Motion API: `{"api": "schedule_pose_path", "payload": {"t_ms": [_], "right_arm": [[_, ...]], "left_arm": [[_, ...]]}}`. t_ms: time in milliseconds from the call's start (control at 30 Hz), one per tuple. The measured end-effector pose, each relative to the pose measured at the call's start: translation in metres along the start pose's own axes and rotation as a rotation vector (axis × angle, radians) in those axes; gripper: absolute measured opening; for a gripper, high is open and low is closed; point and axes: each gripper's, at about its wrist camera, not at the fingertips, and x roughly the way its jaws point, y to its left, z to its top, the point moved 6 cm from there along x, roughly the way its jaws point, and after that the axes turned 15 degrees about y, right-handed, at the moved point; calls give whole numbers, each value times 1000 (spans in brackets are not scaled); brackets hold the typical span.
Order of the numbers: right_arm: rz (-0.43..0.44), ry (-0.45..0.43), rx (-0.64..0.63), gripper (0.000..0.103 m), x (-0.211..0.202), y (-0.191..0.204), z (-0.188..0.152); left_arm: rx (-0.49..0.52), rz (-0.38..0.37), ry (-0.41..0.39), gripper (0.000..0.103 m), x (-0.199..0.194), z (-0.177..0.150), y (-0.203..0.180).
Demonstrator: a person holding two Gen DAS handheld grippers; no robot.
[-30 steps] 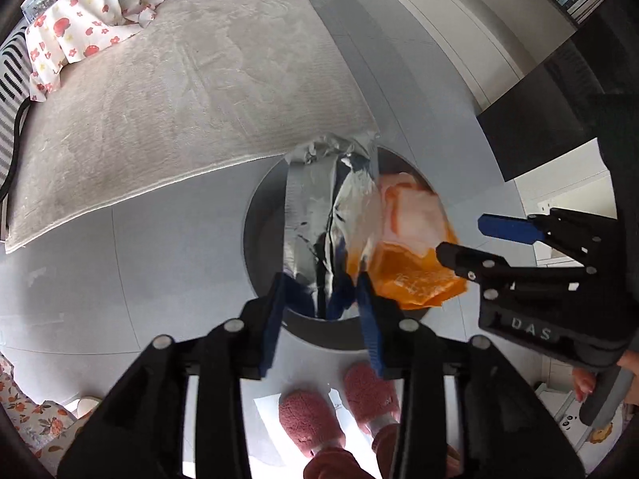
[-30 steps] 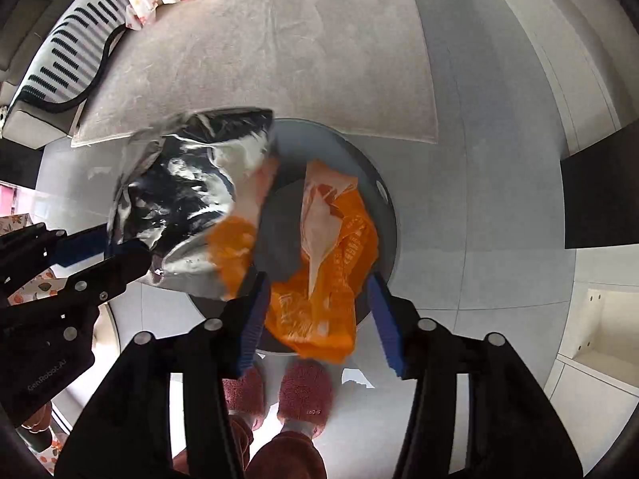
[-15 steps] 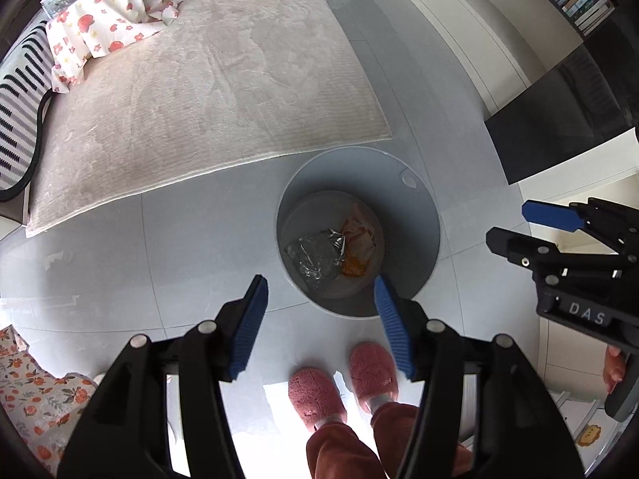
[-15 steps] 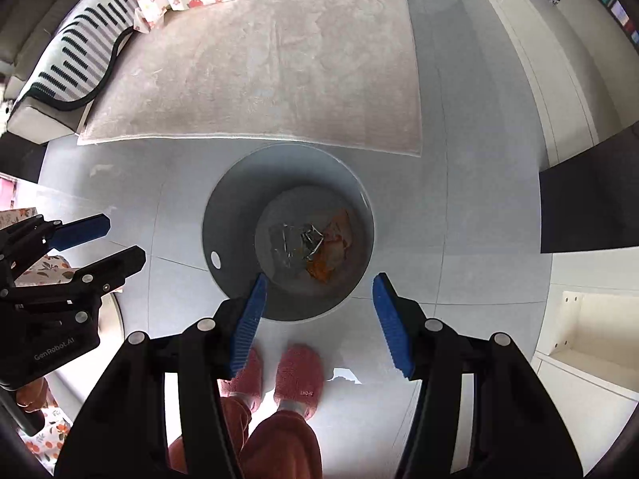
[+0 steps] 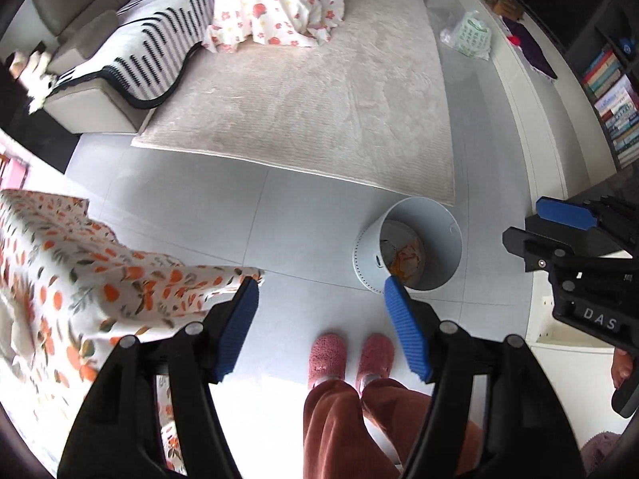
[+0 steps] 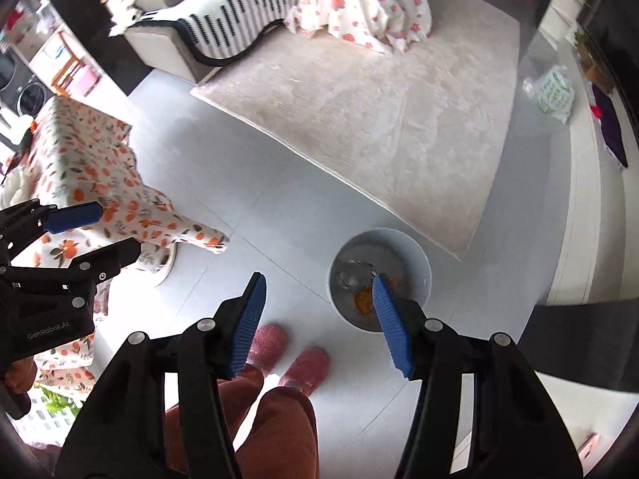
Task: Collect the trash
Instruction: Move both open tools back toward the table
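Observation:
A white round bin (image 5: pixel 443 215) (image 6: pixel 423 267) stands on the grey tile floor just off the rug's corner. Inside it lie an orange wrapper (image 5: pixel 407 257) (image 6: pixel 362 300) and a crumpled silver foil bag (image 6: pixel 351 273). My left gripper (image 5: pixel 319 285) (image 6: pixel 118 229) hangs high above the floor, left of the bin, its jaws opening with nothing between them. My right gripper (image 6: pixel 318 279) (image 5: pixel 531 223) is open and empty, also high up, its right finger overlapping the bin's mouth in its own view.
A beige rug (image 5: pixel 311 92) lies beyond the bin, with a sofa under a striped blanket (image 5: pixel 159 40) and a floral-clothed round table (image 5: pixel 279 8). A table with an orange-print cloth (image 5: pixel 80 263) is close on the left. The person's pink slippers (image 5: pixel 351 355) stand below. A plastic bag (image 5: pixel 469 36) sits far right.
The foil bag and orange wrapper left both grippers and dropped into the bin. Both grippers rose far above it and rolled; the left jaws widened.

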Motion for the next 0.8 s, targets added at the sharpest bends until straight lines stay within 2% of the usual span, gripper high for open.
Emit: {"api": "schedule_pose_path", "payload": {"t_ms": [200,500,667,800], "right_arm": [[13,-48,-306,54,-59,113,18],[63,-89,-690,54,-103,297,-1],[78,-104,-819,54,-111,401,-14],[75,-102,-845,54,-106,479,-15]], "left_arm": [[-275,37,-64,66,-71,-73,85],[-683,88,-112,66,-129,-213,219],[-805,115,-136,66,-144,-280,295],[-830,117,-134,66,-144,-316,360]]}}
